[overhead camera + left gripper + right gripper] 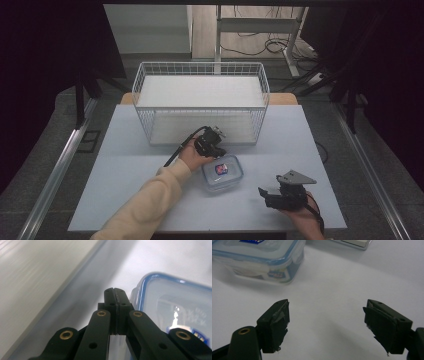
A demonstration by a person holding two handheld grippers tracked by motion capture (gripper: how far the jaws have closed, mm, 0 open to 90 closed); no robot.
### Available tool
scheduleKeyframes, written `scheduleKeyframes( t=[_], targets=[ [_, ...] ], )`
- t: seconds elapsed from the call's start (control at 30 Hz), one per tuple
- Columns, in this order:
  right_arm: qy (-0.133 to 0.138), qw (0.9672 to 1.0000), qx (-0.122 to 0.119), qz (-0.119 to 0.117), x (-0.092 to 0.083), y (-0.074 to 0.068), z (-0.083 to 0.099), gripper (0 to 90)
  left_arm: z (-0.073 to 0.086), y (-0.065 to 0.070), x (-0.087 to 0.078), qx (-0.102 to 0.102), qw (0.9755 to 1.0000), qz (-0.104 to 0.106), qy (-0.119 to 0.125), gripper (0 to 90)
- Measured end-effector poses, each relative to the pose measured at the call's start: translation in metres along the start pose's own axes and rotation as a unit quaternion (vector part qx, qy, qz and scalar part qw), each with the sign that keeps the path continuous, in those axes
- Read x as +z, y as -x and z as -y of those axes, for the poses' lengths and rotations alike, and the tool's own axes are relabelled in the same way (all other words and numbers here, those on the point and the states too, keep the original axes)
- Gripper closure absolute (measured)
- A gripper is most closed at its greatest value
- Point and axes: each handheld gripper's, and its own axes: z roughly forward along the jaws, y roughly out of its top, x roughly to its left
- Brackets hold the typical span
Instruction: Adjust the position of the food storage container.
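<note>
A pale table (130, 165) stands on a grey floor (45, 165). Black curtains (50, 45) close in both sides. Behind, a white-framed desk (257, 25) stands over loose cables (272, 47) on a lighter floor. Metal rails (55, 170) flank the table.

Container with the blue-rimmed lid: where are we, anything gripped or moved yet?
Done: nothing visibly. The container sits lidded on the table, outside the wire basket. In hand: the left gripper, jaws shut on nothing, sits by the container's rim; contact unclear. The right gripper waits open, apart. Left: any grasp, lift or transfer, perhaps into the basket.
</note>
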Motion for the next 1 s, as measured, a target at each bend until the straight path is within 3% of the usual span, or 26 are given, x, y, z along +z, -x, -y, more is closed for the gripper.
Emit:
scheduleKeyframes(
  t=[0.13, 0.33, 0.43, 0.53, 0.67, 0.73, 0.9, 1.0],
  targets=[
    [0.0, 1.0, 0.001, 0.0, 0.0, 0.001, 0.0, 20.1, -0.006, 0.012, 0.005, 0.025, 0.9996, 0.006, -0.011, 89.8],
    [0.002, 1.0, 0.002, 0.001, -0.001, 0.001, 0.0, 20.1, -0.008, 0.02, 0.01, 0.029, 0.9993, 0.018, -0.016, 89.8],
    [0.004, 1.0, 0.004, 0.002, -0.001, 0.002, 0.0, 20.1, -0.009, 0.022, 0.01, 0.037, 0.9991, 0.015, -0.018, 89.8],
    [0.004, 1.0, 0.006, 0.004, -0.002, 0.003, 0.0, 20.1, -0.009, 0.022, 0.006, 0.03, 0.9995, 0.006, -0.01, 89.8],
    [0.004, 1.0, 0.008, 0.004, -0.002, 0.004, 0.001, 20.5, -0.006, 0.018, -0.014, 0.021, 0.9996, -0.016, 0.008, 89.8],
    [0.005, 0.9999, 0.008, 0.004, -0.003, 0.005, 0.001, 20.6, 0.0, 0.016, -0.03, 0.0, 0.9992, -0.019, 0.034, 89.8],
    [0.007, 0.9999, 0.011, 0.006, -0.004, 0.005, 0.001, 20.6, 0.034, 0.015, -0.071, -0.03, 0.9964, -0.029, 0.074, 89.5],
    [0.007, 0.9999, 0.013, 0.007, -0.004, 0.005, 0.0, 21.0, 0.06, 0.015, -0.091, -0.061, 0.9926, -0.043, 0.096, 83.5]
  ],
)
